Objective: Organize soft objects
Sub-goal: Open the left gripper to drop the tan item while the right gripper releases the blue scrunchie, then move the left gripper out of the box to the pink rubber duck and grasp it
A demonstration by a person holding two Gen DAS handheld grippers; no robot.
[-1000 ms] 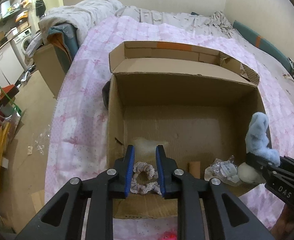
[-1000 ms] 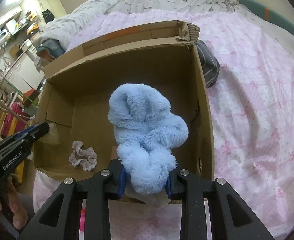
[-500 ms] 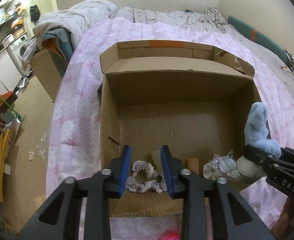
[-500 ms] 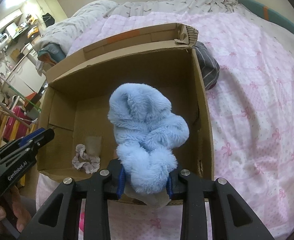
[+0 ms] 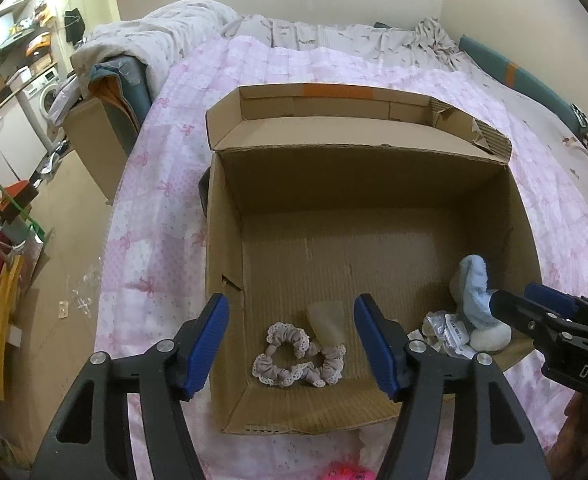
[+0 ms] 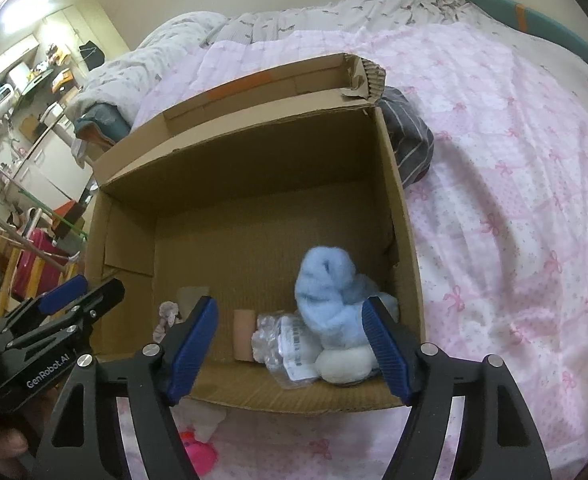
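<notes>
An open cardboard box [image 5: 230, 264] [image 6: 406, 240] sits on the pink bed cover. Inside it lie a beige lace scrunchie [image 5: 298, 360] [image 6: 168, 316] near the front left, and a fluffy light-blue soft item [image 6: 330, 296] [image 5: 474, 292] at the front right, resting on a white soft ball [image 6: 344, 364] beside a crinkled plastic packet [image 6: 290, 340]. My left gripper [image 5: 292, 344] is open and empty above the scrunchie. My right gripper [image 6: 290, 352] is open and empty above the box's front edge, with the blue item between its fingers but free of them.
A pink soft toy [image 6: 198, 452] [image 5: 344, 472] lies on the bed in front of the box. A dark striped cloth [image 6: 410, 140] lies behind the box's right corner. A grey duvet [image 5: 154, 40] is piled at the bed's far left. The floor with clutter lies to the left.
Both grippers have opened. The left let go of the scrunchie, which lies on the box floor. The right let go of the blue soft item, which dropped into the box's front right corner.
</notes>
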